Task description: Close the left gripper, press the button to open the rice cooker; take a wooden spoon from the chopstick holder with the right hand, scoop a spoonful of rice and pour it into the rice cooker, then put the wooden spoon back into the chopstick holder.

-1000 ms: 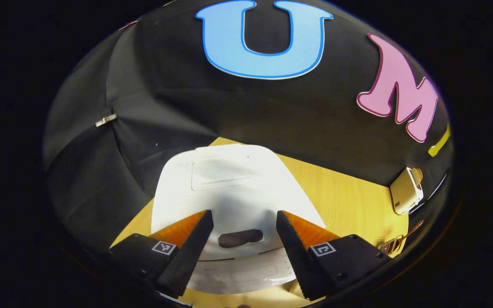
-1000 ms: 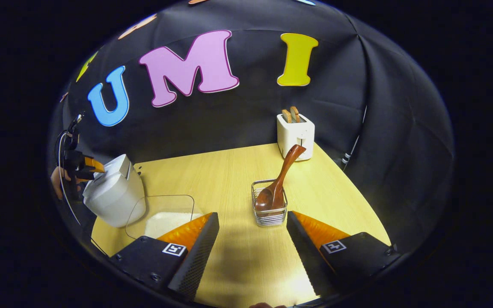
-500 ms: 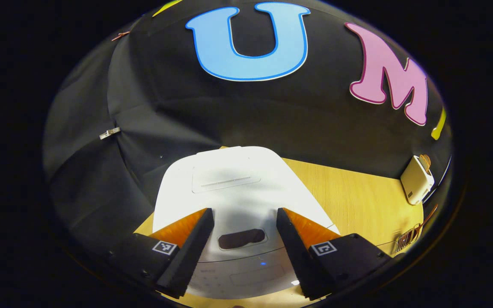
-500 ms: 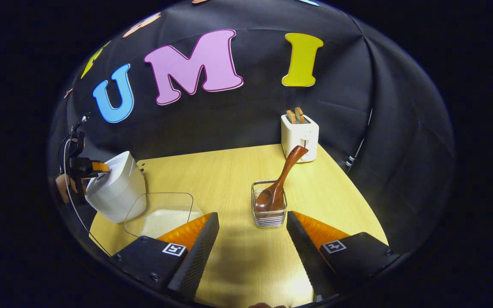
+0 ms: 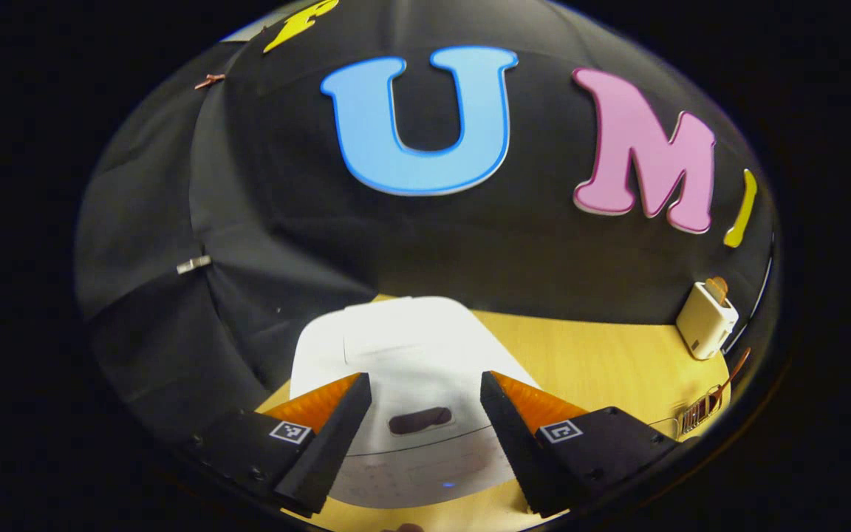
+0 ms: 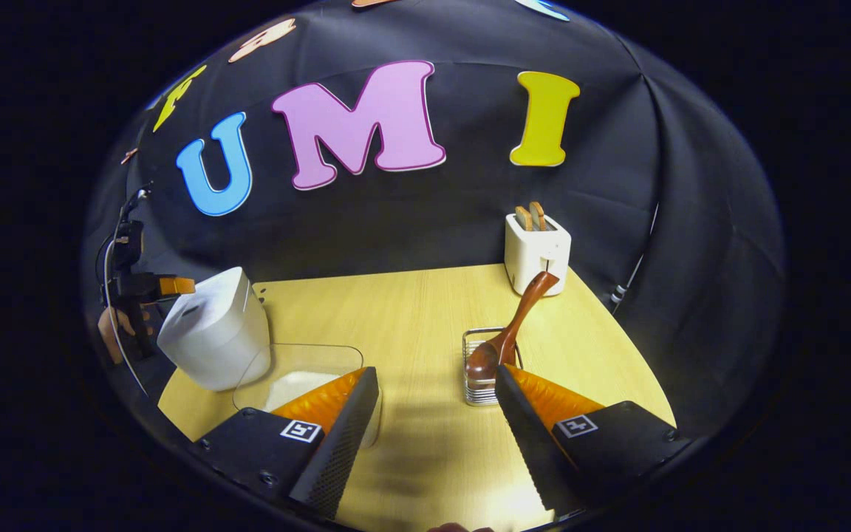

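The white rice cooker (image 5: 411, 347) sits just ahead of my left gripper (image 5: 424, 386), lid down, its dark oval button (image 5: 418, 420) showing between the open fingers. In the right gripper view the cooker (image 6: 215, 336) stands at the table's left, with the left gripper (image 6: 168, 286) and a hand (image 6: 110, 330) behind its top. A wooden spoon (image 6: 515, 325) leans in the wire chopstick holder (image 6: 476, 390), just ahead of the right finger of my right gripper (image 6: 436, 378), which is open and holds nothing. A clear container of rice (image 6: 296, 373) lies beside the cooker.
A white toaster (image 6: 536, 250) with bread slices stands at the table's far right corner, behind the holder; it also appears at the right in the left gripper view as the toaster (image 5: 705, 319). Black cloth walls close in the wooden table (image 6: 396, 310) at the back and sides.
The left gripper has pulled back and tilted up, so the cooker looks smaller and lower. The right gripper has shifted left, bringing the holder close to its right finger. Both stay open.
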The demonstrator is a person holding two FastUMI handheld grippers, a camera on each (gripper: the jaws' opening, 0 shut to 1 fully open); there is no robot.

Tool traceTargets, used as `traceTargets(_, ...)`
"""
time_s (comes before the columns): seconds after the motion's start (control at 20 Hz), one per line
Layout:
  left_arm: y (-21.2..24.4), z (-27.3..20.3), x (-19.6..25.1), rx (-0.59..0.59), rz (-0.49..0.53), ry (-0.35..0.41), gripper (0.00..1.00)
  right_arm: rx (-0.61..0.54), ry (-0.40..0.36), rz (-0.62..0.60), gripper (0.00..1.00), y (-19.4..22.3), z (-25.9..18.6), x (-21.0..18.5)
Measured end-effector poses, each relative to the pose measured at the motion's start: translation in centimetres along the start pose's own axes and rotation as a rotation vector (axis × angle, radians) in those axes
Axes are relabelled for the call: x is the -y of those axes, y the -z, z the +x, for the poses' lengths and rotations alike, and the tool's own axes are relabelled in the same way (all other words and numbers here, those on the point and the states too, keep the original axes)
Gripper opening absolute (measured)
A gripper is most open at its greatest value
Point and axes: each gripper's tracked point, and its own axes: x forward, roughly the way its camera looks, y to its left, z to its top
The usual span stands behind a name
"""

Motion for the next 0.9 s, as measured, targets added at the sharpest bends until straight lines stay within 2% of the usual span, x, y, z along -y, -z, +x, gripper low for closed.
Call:
traceTargets(0.3, -4.3, -6.0, -1.7, 0.136, 0.027, 0.106, 0.96, 0.08, 0.033, -0.025, 0.99, -2.3, -3.0, -4.0)
traceTargets(0.6, -7.6, -13.8, -3.3, 0.261, -0.05, 0.217, 0.96, 0.19, 0.018, -0.043, 0.99, -4.8, -7.1, -8.9)
traceTargets(0.75, -7.7, -17.5, -3.9, 0.306, -0.056, 0.251, 0.97, 0.25, 0.011, -0.038, 0.99, -6.2, -8.8, -10.4)
traceTargets(0.9, -6.0, -20.7, -3.6, 0.302, -0.067, 0.277, 0.97, 0.296, 0.005, -0.023, 0.99, -7.4, -10.4, -11.6)
